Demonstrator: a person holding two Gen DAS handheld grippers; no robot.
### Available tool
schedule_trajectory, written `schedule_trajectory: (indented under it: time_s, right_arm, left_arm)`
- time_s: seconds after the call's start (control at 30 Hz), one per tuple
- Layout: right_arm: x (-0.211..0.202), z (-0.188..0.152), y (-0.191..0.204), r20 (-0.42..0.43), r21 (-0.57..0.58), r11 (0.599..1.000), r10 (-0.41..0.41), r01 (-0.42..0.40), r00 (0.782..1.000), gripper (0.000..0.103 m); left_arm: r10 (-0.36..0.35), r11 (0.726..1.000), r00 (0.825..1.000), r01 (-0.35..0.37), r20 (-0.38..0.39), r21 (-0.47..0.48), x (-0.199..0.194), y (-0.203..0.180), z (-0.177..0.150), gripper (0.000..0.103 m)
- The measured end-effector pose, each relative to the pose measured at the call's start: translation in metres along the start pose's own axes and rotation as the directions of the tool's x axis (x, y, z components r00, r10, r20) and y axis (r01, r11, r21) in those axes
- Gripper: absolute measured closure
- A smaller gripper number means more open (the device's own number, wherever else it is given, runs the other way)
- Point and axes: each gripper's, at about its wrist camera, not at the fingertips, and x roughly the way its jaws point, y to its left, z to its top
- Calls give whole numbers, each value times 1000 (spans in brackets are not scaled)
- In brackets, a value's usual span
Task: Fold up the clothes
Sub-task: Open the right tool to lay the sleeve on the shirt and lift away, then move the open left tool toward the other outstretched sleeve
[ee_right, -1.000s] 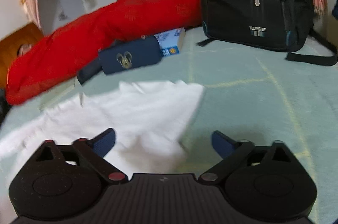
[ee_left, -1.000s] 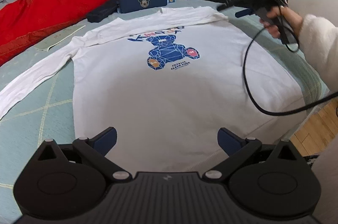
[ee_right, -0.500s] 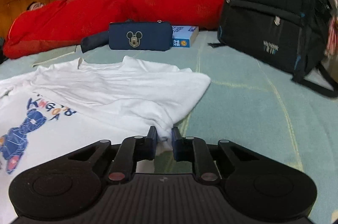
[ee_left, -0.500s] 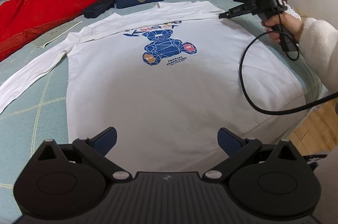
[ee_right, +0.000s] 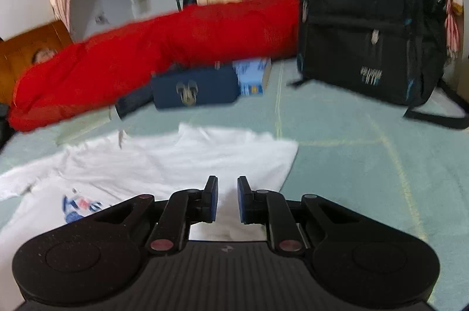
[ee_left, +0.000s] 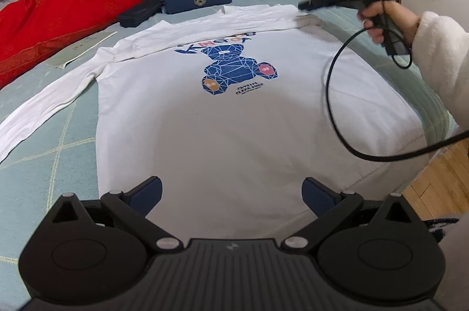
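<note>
Lying flat on the green bed (ee_left: pixel 44 164) is a white shirt (ee_left: pixel 234 120) with a blue bear print, 1 sleeve folded across the collar, the other stretched out left. The left gripper (ee_left: pixel 231 190) hangs spread wide over the hem, gripping nothing. The right gripper (ee_right: pixel 225 199) is nearly closed above the folded sleeve's end; whether it pinches cloth, can't tell. A black backpack (ee_right: pixel 369 17) sits behind.

Left hand-held gripper (ee_left: pixel 231 190) wide open, right hand-held gripper (ee_right: pixel 225 199) nearly closed.
</note>
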Motion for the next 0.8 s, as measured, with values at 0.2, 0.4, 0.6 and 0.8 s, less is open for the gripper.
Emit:
schedule_trajectory:
  time_s: [0.2, 0.4, 0.6, 0.8]
  right_arm:
    - [8, -12, 9, -55, -19, 996, -84, 83, 995, 79]
    - [8, 6, 30, -23, -57, 996, -75, 74, 997, 46]
    - [30, 1, 30, -122, 35, 992, -117, 122, 986, 28]
    - [-19, 11, 52, -65, 108, 994, -6, 13, 998, 14]
  left_arm:
    - [20, 1000, 1000, -20, -11, -20, 2, 9, 0, 2]
    - [24, 999, 1000, -23, 13, -44, 3, 16, 4, 2]
    - [45, 998, 999, -44, 22, -53, -1, 24, 6, 2]
    - [23, 997, 998, -19, 59, -69, 8, 35, 22, 2]
